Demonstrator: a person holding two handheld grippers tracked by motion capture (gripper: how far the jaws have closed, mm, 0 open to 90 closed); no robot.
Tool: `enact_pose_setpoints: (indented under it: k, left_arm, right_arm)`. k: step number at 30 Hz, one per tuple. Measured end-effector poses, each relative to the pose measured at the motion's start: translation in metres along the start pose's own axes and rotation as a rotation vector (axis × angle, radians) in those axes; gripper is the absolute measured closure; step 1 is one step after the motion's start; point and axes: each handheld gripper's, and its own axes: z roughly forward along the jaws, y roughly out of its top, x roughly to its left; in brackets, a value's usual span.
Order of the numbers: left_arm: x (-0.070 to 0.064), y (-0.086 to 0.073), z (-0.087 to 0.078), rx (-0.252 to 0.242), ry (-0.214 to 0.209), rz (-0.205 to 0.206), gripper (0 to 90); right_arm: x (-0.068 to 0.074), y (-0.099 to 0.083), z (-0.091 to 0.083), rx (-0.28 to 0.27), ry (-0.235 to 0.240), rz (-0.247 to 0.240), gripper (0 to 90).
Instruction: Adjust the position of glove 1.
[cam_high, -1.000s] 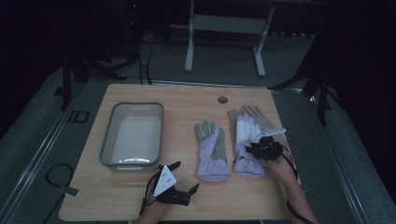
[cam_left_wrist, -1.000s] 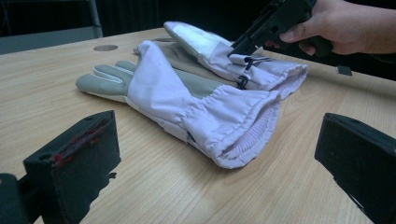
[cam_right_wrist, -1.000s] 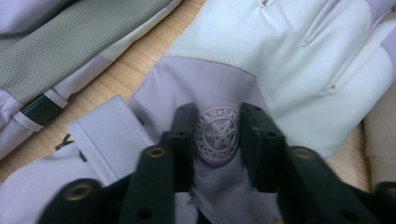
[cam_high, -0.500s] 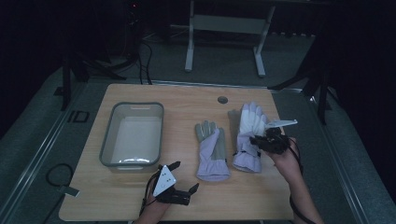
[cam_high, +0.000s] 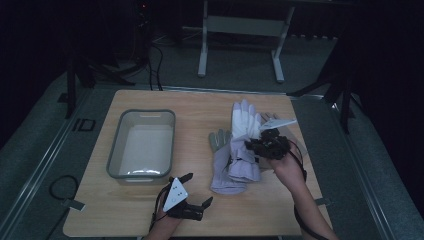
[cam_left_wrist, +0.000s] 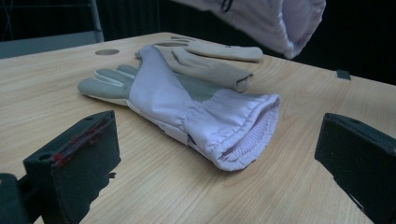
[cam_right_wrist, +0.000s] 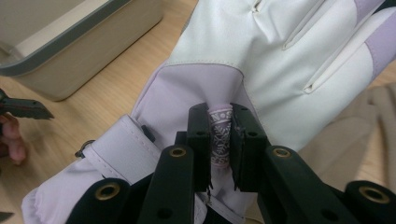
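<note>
One glove (cam_high: 245, 135) rose off table since a second ago, right gripper (cam_right_wrist: 219, 126) pinching its wrist tab; likely bound for bin (cam_high: 142, 145). Left gripper (cam_high: 190, 197) stayed spread, idle.

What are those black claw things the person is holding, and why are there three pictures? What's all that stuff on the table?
Those are grippers: hand-held tongs with two black jaws each, and a person holds one in each hand. Each one carries a little camera. That is why there are three pictures. One is taken from high above the wooden table. The other two look out along each gripper's own jaws.

On the table sits a grey tub, and beside it lies a grey and lilac glove.

The right gripper has pinched a small patterned tab on a white and lilac glove and holds it up off the table, so its cuff hangs in the air in the left gripper view.

The left gripper rests near the front edge with its jaws wide apart, holding nothing.
</note>
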Motion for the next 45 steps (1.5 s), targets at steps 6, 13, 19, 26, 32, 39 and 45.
enact_pose_setpoints:
  k: [6,13,19,26,32,39,45]
  left_arm:
    - [0.000,0.000,0.000,-0.003,0.001,-0.001,0.0]
    - [0.000,0.000,0.000,-0.003,0.001,-0.002,0.0]
    - [0.000,0.000,0.000,-0.002,0.002,0.001,0.0]
    - [0.000,0.000,0.001,0.003,0.001,0.000,0.0]
    - [0.000,0.000,0.000,0.000,0.004,-0.001,0.0]
    - [0.001,0.000,0.001,0.007,0.004,-0.009,0.0]
    - [0.001,0.001,0.001,0.009,0.004,-0.009,0.0]
  right_arm:
    - [0.022,0.001,0.027,0.081,-0.019,-0.008,79.6]
    - [0.026,-0.011,0.062,0.151,-0.023,0.005,79.5]
    - [0.023,-0.022,0.083,0.175,-0.016,0.014,79.2]
    - [0.025,-0.029,0.088,0.179,0.002,-0.020,78.9]
    - [0.028,-0.038,0.079,0.201,0.039,-0.079,78.0]
    - [0.020,-0.049,0.071,0.183,0.081,-0.082,75.7]
    - [0.020,-0.046,0.062,0.117,0.097,-0.097,63.4]
